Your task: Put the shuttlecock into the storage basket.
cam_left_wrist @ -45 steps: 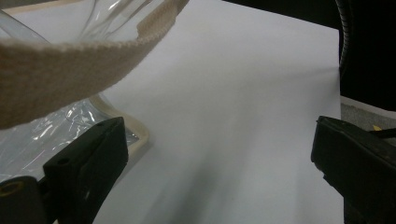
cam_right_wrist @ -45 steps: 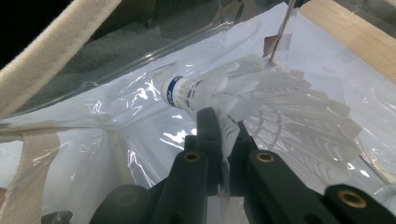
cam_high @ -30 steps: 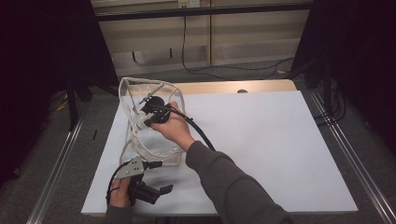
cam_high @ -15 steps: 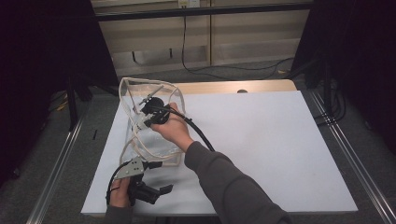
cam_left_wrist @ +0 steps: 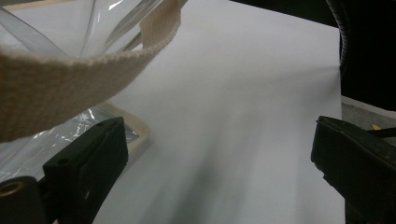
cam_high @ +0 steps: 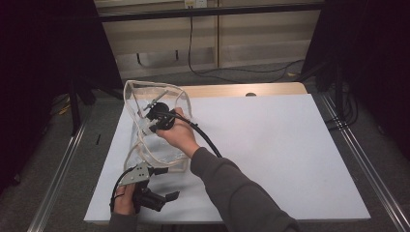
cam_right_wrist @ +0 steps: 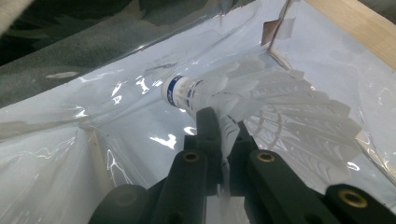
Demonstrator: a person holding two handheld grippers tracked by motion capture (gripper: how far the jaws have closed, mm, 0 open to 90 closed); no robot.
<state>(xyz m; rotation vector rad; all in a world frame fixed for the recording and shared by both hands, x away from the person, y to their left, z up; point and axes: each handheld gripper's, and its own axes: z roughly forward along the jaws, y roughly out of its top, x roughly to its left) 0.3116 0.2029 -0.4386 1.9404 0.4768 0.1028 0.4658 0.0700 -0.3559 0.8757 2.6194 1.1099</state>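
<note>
A clear plastic bag point(cam_high: 159, 147) with cream webbing straps lies on the white table point(cam_high: 280, 145) at the left. My right gripper point(cam_high: 153, 112) reaches into the bag's far end. In the right gripper view its jaws point(cam_right_wrist: 223, 127) are shut on the feathers of a white shuttlecock point(cam_right_wrist: 261, 100), whose cork with a blue band point(cam_right_wrist: 180, 93) points left against the plastic wall. My left gripper point(cam_high: 162, 197) rests near the table's front left corner, just in front of the bag. Its jaws point(cam_left_wrist: 219, 161) stand wide open over bare table, with a cream strap point(cam_left_wrist: 70, 79) hanging above the left jaw.
The right gripper's black cable point(cam_high: 205, 137) runs back along the forearm across the table. The wooden tabletop edge point(cam_high: 241, 89) shows behind the white sheet. Metal rails point(cam_high: 360, 159) flank the table on both sides.
</note>
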